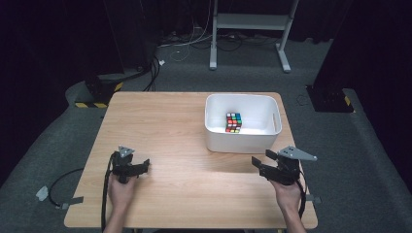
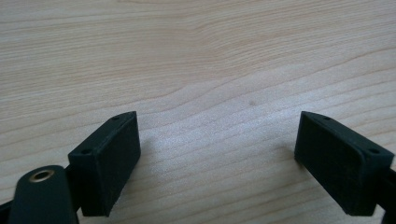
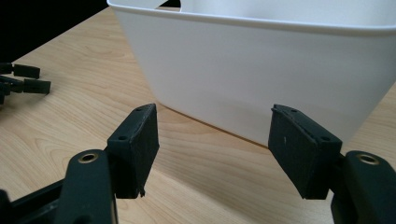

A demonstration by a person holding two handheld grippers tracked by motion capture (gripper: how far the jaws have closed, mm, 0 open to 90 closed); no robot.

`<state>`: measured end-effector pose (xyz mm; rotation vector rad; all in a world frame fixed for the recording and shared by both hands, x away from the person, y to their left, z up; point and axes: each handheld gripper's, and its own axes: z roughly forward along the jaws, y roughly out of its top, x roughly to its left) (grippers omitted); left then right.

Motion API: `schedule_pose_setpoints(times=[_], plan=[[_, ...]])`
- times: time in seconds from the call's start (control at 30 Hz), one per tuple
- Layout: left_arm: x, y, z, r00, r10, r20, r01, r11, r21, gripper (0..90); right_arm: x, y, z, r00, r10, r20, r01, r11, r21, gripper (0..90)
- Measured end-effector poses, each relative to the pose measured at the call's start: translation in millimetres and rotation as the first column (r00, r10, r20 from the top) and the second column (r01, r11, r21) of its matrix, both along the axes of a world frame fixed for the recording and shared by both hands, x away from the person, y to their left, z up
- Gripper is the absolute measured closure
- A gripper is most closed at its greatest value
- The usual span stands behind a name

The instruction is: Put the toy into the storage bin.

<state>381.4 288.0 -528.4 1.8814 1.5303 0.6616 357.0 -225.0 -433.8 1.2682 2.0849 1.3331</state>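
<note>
Cube (image 1: 233,122) in white bin (image 1: 241,141), well beyond both tongs, left (image 1: 142,167) and right (image 1: 258,164) apart, empty

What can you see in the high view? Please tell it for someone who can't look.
A colourful puzzle cube sits inside a white bin on a wooden table. Nearer the camera, two hands each hold a black gripper, the left gripper and the right gripper, both empty.
</note>
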Motion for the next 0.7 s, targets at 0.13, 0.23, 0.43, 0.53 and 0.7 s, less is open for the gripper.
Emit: schedule_pose_setpoints(times=[0.13, 0.23, 0.43, 0.53, 0.7], plan=[[0.0, 0.0, 0.0, 1.0000, 0.000, 0.000, 0.000, 1.0000, 0.000, 14.5, 0.4, 2.1, -5.4, 1.0000, -0.003, -0.007, 0.003, 1.000, 0.002, 33.4], [0.0, 0.0, 0.0, 1.0000, 0.000, 0.000, 0.000, 1.0000, 0.000, 14.5, 0.8, 3.5, -8.5, 1.0000, -0.003, -0.007, 0.004, 1.000, 0.004, 33.5], [0.0, 0.0, 0.0, 1.0000, 0.000, 0.000, 0.000, 1.0000, 0.000, 14.5, 0.6, 10.1, -18.4, 0.9999, -0.016, -0.007, 0.015, 1.000, -0.025, 33.5], [0.0, 0.0, 0.0, 1.0000, 0.000, 0.000, 0.000, 1.0000, 0.000, 14.5, 0.8, 14.2, -25.5, 0.9998, -0.018, -0.013, 0.017, 0.999, -0.037, 33.4], [0.0, 0.0, 0.0, 1.0000, 0.000, 0.000, 0.000, 1.0000, 0.000, 14.5, 2.1, 18.3, -34.8, 0.9994, -0.024, -0.024, 0.023, 0.998, -0.052, 33.4]])
